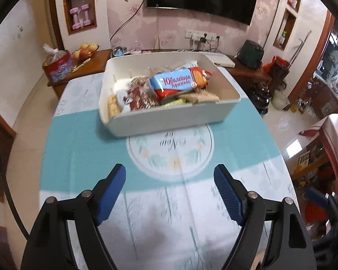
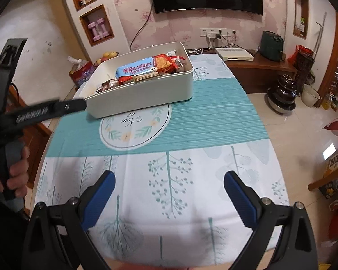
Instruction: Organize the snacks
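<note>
Both grippers (image 1: 170, 177) (image 2: 169, 184) agape over teal-banded tablecloth (image 2: 214, 117)

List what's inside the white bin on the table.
The white bin holds a blue-and-red biscuit pack lying on top, clear-wrapped brown snacks to its left, and pale biscuits at the near-left corner. Whatever lies under the pile is covered.

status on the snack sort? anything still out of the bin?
Looks near done or finished. Snacks, including the blue biscuit pack, sit inside the white bin on the tablecloth. No loose snacks show on the cloth. In hand: nothing; the left gripper and right gripper are both open and empty, back from the bin. Left: possibly nothing.
</note>
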Demonstrator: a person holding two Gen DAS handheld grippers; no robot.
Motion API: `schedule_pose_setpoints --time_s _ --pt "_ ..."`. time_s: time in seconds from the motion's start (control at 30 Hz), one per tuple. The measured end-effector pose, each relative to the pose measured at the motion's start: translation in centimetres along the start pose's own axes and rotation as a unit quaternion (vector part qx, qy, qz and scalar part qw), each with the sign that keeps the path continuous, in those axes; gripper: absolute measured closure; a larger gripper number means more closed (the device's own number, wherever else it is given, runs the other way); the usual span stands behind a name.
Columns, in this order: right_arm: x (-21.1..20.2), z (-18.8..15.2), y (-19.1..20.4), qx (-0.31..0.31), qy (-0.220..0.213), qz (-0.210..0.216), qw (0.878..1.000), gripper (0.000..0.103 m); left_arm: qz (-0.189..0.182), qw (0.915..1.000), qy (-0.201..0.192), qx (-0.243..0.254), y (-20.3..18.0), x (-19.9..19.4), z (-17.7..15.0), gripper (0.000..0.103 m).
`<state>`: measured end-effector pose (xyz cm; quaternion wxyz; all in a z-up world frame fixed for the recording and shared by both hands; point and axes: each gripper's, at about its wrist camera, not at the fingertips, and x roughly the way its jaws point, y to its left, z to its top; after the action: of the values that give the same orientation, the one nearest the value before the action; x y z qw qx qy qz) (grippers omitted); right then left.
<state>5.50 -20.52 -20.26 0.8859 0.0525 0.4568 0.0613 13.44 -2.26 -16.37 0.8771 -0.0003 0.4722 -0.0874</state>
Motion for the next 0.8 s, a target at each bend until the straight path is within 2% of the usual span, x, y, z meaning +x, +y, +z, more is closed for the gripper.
schedule_pose_setpoints --time_s 0.07,0.27,0.37,0.57,0.67,0.8 --pt "-1.7 0.3 -0.4 -0.006 0.001 0.001 1.0 0.005 -0.003 1.0 0.002 -0.005 -0.2 -1.8 -0.6 0.013" --pt "-6.4 2.1 -1.4 -0.014 -0.008 0.011 1.0 0.005 -0.004 1.0 -0.004 -0.008 -2.4 -7.8 -1.2 0.009" --pt "-8.4 3.6 -1.8 -0.005 -0.012 0.029 0.999 0.005 -0.001 0.9998 -0.01 -0.019 -3.4 -10.5 -0.9 0.001" --pt "-12.1 5.6 -1.1 -0.008 -0.005 0.043 0.999 0.005 0.016 0.9984 -0.038 -0.038 -4.3 -15.1 -0.2 0.001" --pt "-13.5 5.6 -0.2 -0.021 -0.003 0.061 0.998 0.005 0.024 0.9967 -0.045 -0.064 -4.1 -16.2 0.1 0.001" --pt "-14.9 5.1 0.7 -0.037 -0.006 0.063 0.997 0.004 0.055 0.9935 -0.061 -0.078 -4.3 -17.6 -0.6 0.001"
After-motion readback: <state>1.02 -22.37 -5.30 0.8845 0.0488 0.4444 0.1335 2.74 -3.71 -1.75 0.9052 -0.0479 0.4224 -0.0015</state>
